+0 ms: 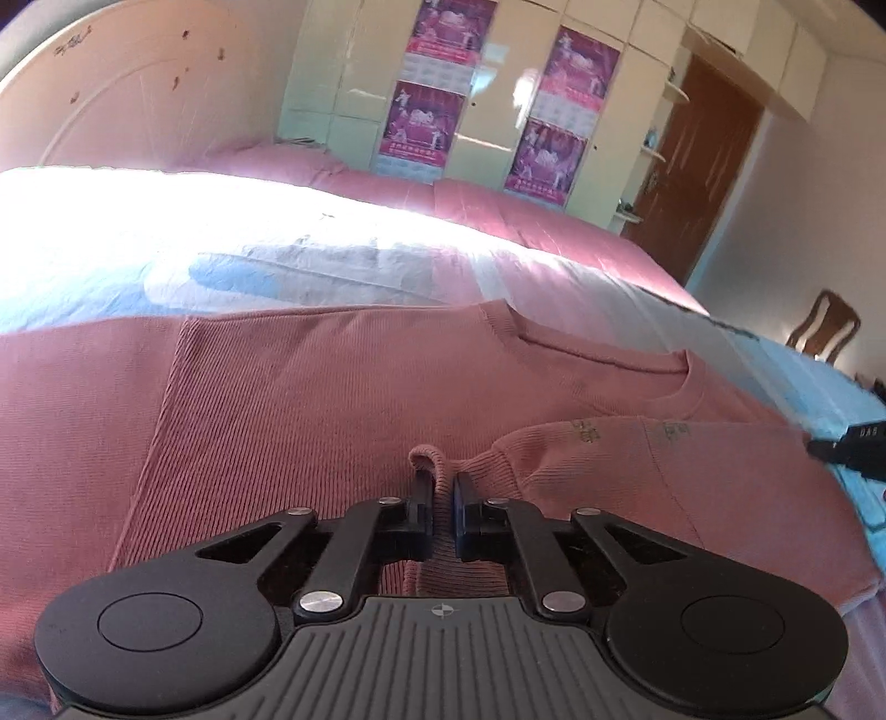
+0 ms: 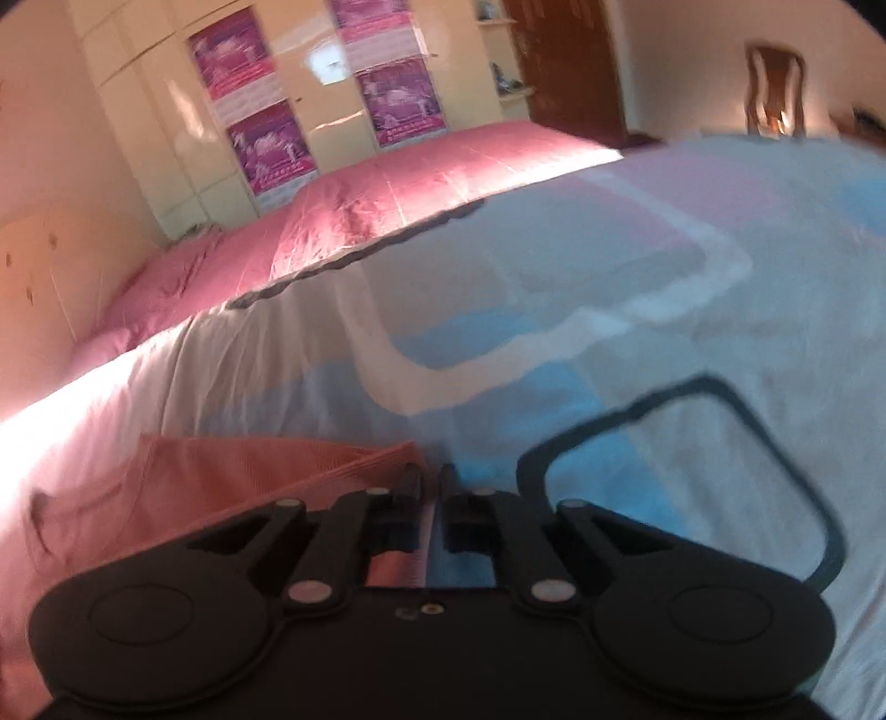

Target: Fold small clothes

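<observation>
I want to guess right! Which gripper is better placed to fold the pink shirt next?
Probably the left gripper: it already pinches a fold of the pink shirt. The right gripper sits at the shirt's edge.

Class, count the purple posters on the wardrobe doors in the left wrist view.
4: upper left, lower left, upper right, lower right. The top one is cut off by the frame; more may be hidden.

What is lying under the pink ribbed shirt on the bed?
Under the pink shirt lies a bedcover patterned in blue, white and pink, visible past the shirt's edges. The part directly beneath the shirt is covered, so anything else there cannot be seen.
</observation>
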{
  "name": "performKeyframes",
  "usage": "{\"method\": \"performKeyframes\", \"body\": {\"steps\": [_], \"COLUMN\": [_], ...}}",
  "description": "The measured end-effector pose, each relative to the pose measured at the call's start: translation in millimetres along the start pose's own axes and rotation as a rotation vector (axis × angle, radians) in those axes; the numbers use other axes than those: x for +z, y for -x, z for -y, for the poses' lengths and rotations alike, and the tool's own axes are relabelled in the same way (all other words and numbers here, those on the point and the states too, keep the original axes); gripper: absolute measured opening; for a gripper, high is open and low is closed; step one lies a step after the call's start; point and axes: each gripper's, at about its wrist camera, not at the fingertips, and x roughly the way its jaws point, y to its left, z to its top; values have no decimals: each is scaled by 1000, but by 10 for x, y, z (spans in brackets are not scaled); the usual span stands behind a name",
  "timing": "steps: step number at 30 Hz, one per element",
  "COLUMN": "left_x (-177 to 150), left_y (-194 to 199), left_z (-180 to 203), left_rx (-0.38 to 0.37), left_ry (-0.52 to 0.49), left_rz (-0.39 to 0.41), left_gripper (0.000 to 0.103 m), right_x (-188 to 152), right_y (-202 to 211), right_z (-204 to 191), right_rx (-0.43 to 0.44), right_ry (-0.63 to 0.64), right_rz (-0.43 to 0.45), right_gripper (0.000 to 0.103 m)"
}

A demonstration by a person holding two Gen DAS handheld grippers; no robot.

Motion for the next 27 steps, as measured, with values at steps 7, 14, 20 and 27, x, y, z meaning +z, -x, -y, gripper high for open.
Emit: {"method": "performKeyframes", "body": {"steps": [7,14,20,27], "left_x": [-67,-190,-222,-313], "left_y": [270,303,406,505], "left_z": [-46,3,67,900], "left_rx": [-24,6,107,-86], "left_ry": [10,-4,-91,-177], "left_rz": [-25,-71,-9,18], "left_gripper": [56,7,20,44], "right_x": [-238,-706,-766,-850], "right_y": [700,968,1062,1298], "right_z": [114,194,104,-384], "right_rx": [84,150,1,155], "right_ry": [-9,-12,95,170], "right_rz": [25,-125,-72,-28], "right_gripper": [57,9,19,34]}}
